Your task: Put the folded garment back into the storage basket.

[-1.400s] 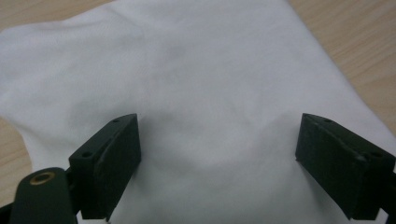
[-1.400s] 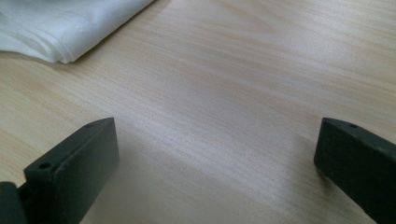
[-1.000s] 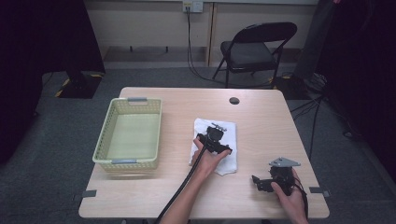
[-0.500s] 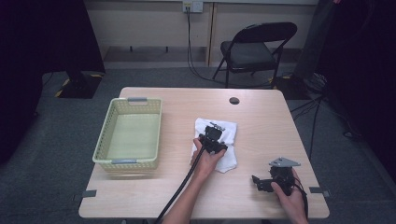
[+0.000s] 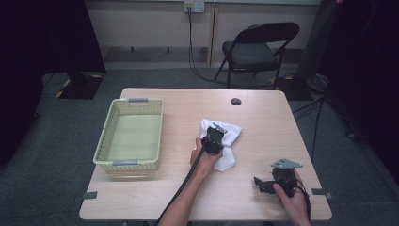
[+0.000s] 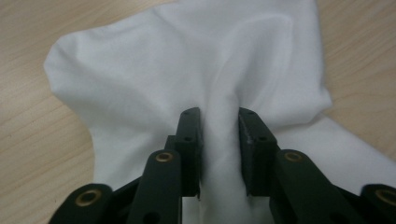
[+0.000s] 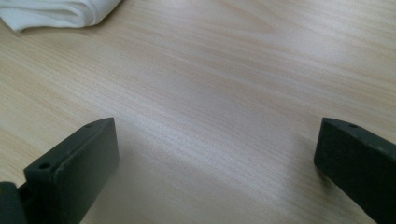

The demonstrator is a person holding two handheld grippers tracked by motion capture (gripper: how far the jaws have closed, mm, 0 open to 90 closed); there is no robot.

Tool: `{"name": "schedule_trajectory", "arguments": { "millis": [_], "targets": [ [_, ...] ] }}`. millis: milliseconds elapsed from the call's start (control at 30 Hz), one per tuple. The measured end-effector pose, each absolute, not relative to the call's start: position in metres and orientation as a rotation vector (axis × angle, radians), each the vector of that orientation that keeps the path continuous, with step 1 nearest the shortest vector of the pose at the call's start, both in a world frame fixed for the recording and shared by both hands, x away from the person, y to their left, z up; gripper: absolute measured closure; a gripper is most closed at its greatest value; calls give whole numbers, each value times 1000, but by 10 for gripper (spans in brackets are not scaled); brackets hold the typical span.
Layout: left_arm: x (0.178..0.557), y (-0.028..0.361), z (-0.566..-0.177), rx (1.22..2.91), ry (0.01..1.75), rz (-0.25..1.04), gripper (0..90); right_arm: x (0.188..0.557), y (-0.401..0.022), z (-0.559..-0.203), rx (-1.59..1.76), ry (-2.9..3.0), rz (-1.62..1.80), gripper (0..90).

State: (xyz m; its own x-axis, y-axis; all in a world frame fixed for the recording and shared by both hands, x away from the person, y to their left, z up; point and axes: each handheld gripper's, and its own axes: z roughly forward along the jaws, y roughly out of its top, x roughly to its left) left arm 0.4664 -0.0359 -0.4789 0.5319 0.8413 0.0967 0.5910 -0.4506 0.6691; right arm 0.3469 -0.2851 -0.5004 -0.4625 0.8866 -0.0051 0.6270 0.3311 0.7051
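Basket (image 5: 129, 134) of pale green plastic sits at the table's (image 5: 263, 117) left, long axis running away from the person. At centre, the left gripper (image 5: 214, 140) pinches a raised fold of the crumpled white cloth (image 5: 230, 134), jaws nearly closed on it. Near the front right edge, the right gripper (image 5: 263, 184) rests with jaws spread wide, holding nothing, pointing left.

1. Basket (image 5: 129, 134) sits on the table's (image 5: 263, 122) left side.
2. Cloth (image 5: 228, 141) lies mid-table, right of the basket.
3. Left gripper (image 5: 214, 136) is on the cloth; right gripper (image 5: 259, 182) sits near the front-right corner.
4. Chair (image 5: 256, 49) stands behind the table.
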Motion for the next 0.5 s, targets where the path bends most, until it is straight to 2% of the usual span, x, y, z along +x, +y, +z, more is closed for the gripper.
{"name": "schedule_trajectory", "arguments": {
  "millis": [500],
  "targets": [
    [469,-20,-474,2152,1158,463,774,347,-285,-500,1337,2212,908,0]
  ]
}}
